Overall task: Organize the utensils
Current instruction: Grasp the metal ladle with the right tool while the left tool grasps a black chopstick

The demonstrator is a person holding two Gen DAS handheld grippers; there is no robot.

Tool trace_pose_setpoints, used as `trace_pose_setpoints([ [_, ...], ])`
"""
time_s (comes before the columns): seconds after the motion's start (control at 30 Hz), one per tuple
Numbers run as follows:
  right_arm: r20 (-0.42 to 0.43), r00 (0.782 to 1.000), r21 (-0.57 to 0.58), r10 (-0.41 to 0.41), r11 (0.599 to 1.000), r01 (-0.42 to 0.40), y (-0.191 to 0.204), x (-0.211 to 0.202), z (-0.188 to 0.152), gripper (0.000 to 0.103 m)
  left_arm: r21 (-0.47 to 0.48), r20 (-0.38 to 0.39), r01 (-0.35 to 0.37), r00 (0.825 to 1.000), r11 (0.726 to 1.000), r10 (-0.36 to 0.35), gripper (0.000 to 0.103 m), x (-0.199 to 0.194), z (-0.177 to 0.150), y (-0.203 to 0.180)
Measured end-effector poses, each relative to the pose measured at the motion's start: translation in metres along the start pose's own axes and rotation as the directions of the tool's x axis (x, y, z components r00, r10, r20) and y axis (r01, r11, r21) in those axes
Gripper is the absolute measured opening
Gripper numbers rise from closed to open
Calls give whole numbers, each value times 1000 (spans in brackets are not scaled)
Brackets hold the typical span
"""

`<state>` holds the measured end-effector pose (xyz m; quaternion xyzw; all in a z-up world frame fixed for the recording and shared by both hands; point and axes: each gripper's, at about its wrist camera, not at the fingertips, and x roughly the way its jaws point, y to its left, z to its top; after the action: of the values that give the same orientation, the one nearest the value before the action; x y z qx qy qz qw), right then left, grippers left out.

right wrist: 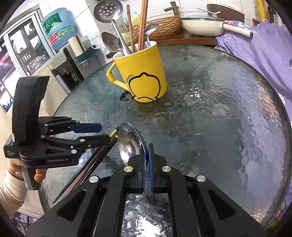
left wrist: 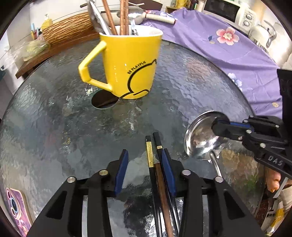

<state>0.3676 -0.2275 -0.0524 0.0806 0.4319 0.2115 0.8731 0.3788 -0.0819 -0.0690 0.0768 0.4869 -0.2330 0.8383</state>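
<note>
black chopsticks between left gripper pads, spoon in right gripper

Purple floral cloth, microwave, water jug, phone.

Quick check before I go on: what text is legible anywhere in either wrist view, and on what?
"BE PLAYFUL" on the yellow mug.
"DAS" on the right gripper body, seen from the left wrist.
Raised lettering on the left gripper body: too faint to read.
Water bottle label: blurred, unreadable.
Phone case: no readable text.
</note>
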Motion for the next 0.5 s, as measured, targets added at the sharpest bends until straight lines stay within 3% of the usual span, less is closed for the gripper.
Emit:
trace_pose_setpoints([
  [0.2,-4,1000,7,6,1000,-6,-3,-2,-1,4,-8,-7,-4,1000,1000,3,31,1,2,5],
  [0.3,-4,1000,7,8,1000,-8,-3,-2,-2,4,-52,-14,42,999,998,-43,30,2,3,16],
  [0.5,-7,1000,9,13,1000,-13,-2,-1,-1,4,-36,-27,56,998,998,-57,30,2,2,8],
])
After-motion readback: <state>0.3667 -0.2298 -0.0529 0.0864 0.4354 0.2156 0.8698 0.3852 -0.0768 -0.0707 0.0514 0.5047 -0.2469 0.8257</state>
